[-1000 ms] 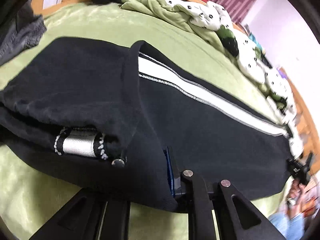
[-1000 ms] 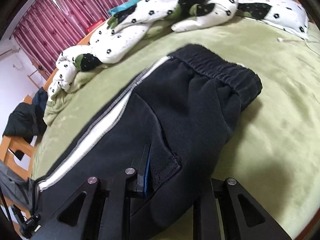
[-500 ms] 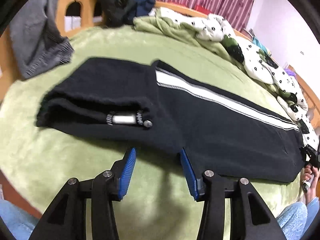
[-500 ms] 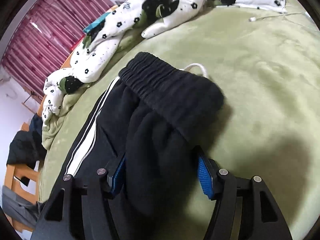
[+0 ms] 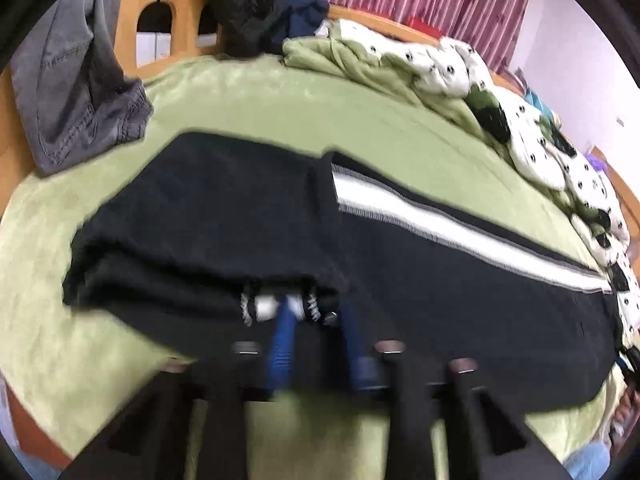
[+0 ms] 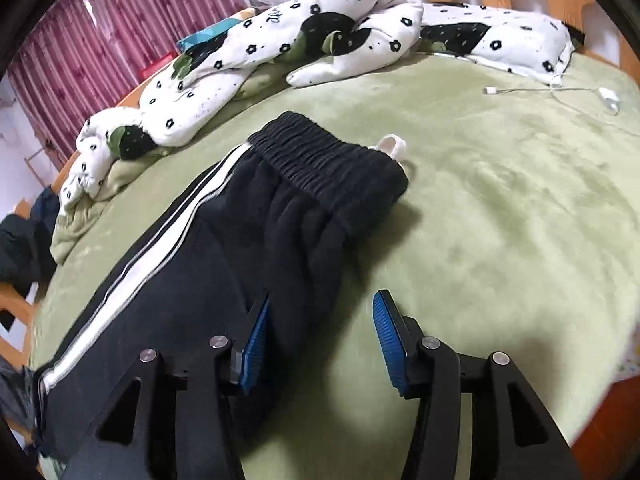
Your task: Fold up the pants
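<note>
one pants, two grippers, one quilt, one cable

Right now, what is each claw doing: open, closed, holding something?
Left claw: just closed, pinching the pants at their near edge.
Right claw: open, just widened; pants edge between, ungripped.

Pants on bed, quilt behind

Matt black fleecy pants lie on a plush green blanket by a glossy wooden bedframe.
</note>
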The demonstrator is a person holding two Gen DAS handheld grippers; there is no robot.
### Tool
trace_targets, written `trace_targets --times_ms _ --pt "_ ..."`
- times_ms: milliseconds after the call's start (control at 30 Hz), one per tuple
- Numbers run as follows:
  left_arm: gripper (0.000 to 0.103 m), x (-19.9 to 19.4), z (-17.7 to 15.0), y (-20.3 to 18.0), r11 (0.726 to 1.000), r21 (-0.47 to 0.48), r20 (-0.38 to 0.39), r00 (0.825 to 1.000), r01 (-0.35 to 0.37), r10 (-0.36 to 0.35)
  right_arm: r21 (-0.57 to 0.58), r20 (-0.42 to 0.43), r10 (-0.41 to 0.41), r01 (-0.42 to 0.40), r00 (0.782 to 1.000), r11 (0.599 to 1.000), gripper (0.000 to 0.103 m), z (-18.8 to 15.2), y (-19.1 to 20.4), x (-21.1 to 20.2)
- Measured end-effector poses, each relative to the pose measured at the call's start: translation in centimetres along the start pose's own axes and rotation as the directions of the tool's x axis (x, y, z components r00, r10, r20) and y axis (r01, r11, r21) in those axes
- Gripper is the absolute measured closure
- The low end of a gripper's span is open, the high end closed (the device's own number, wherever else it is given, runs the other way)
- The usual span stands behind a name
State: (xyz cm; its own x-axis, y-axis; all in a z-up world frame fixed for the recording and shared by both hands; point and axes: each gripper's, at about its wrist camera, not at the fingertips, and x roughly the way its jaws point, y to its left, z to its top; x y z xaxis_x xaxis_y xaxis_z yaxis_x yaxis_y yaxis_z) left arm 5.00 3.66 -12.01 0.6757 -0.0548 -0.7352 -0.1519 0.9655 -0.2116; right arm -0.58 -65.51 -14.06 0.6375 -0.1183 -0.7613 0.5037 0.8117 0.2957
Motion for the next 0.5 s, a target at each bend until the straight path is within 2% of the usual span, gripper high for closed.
trace_targets --times_ms 33,167,233,333,400,433,500 --pt "0.094 -0.2 0.8 0.3 1.0 0.007 0.023 1.0 -0.003 0.003 -0.017 0.007 -0.015 0.015 1.0 1.0 0.053 -0.3 0.6 -0.8" --pt "0.095 -1.0 5.3 1.6 0.996 0.05 0.155 0.986 -0.076 0.067 -0.114 0.049 -0.045 0.051 0.998 0.992 0.053 -1.2 5.1 -3.9" --pt "0.095 -0.7 7.7 2.7 0.993 0.052 0.2 0.976 -0.102 0.09 -0.15 0.07 -0.031 0.041 0.997 0.988 0.053 -1.6 8.3 -4.7" --pt "0.095 0.5 11.0 5.0 0.981 0.039 0.256 0.951 -0.188 0.172 -0.177 0.064 0.006 0.005 0.998 0.984 0.053 -1.8 12.8 -4.3" --pt "0.095 1.3 12.8 7.1 0.974 0.006 0.28 0.936 -0.224 0.214 -0.192 0.049 0.041 -0.031 0.998 0.981 0.053 -1.9 16.2 -3.6" --pt "0.095 1.8 13.4 8.1 0.971 -0.021 0.271 0.934 -0.237 0.234 -0.2 0.037 0.059 -0.05 0.998 0.979 0.053 -2.0 18.3 -2.9" --pt "0.095 2.5 14.0 10.8 0.973 -0.084 0.226 0.946 -0.217 0.231 -0.215 0.015 0.095 -0.09 0.995 0.972 0.053 -2.2 21.4 -1.8"
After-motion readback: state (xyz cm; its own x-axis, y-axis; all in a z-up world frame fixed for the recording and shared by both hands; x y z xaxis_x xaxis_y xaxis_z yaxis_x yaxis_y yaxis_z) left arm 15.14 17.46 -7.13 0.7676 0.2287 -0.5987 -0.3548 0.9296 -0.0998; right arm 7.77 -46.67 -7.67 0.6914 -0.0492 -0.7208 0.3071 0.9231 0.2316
